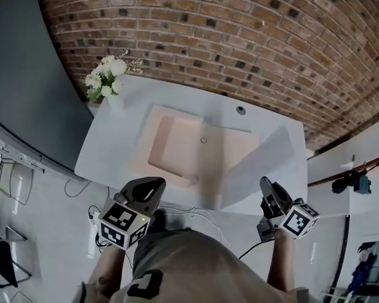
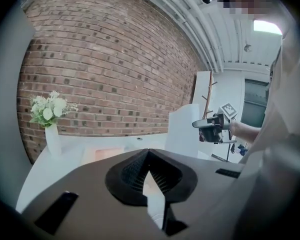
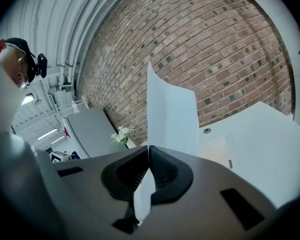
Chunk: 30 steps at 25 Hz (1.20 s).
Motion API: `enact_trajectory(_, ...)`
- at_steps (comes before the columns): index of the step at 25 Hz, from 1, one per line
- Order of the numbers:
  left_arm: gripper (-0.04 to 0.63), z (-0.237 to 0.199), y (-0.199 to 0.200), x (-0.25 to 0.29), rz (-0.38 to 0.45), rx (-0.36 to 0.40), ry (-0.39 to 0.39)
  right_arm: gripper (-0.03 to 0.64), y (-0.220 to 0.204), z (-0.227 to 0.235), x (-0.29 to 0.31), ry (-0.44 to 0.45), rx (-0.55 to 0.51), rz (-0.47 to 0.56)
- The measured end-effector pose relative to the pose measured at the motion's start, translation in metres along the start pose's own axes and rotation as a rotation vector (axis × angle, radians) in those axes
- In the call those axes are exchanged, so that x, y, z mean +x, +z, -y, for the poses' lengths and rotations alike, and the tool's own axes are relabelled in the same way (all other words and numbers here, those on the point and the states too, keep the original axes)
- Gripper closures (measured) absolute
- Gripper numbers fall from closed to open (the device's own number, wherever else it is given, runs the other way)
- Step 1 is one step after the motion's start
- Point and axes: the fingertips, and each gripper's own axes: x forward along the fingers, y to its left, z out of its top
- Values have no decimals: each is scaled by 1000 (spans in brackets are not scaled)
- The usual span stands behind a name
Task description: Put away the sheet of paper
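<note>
The sheet of paper point(image 1: 256, 166) is white and stands up on edge over the right part of the white table point(image 1: 114, 150). My right gripper point(image 1: 265, 185) is shut on its near lower edge. In the right gripper view the paper point(image 3: 172, 114) rises straight out of the closed right gripper point(image 3: 148, 149). My left gripper point(image 1: 153, 185) hovers at the table's front edge, left of the sheet and apart from it. Its jaws meet at the tips with no paper rising from them in the left gripper view point(image 2: 148, 152), where the paper point(image 2: 182, 129) shows to the right.
A peach-coloured mat point(image 1: 177, 144) lies in the table's middle. A white vase of flowers point(image 1: 107, 81) stands at the far left corner. A brick wall point(image 1: 240, 36) runs behind the table, a grey panel point(image 1: 25, 81) stands at the left, and cables point(image 1: 196, 214) lie on the floor.
</note>
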Motion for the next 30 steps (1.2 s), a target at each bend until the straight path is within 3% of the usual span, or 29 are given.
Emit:
enact_trajectory(14, 580, -58, -12, -7, 2, -57, -106, 594, -2, -40, 37, -77, -18, -20)
enact_trajectory(26, 580, -47, 7, 9, 38, -69, 7, 594, 31, -26, 60, 116, 52, -30)
enact_trajectory(30, 580, -32, 14, 23, 51, -73, 44, 594, 33, -6, 67, 203, 70, -88)
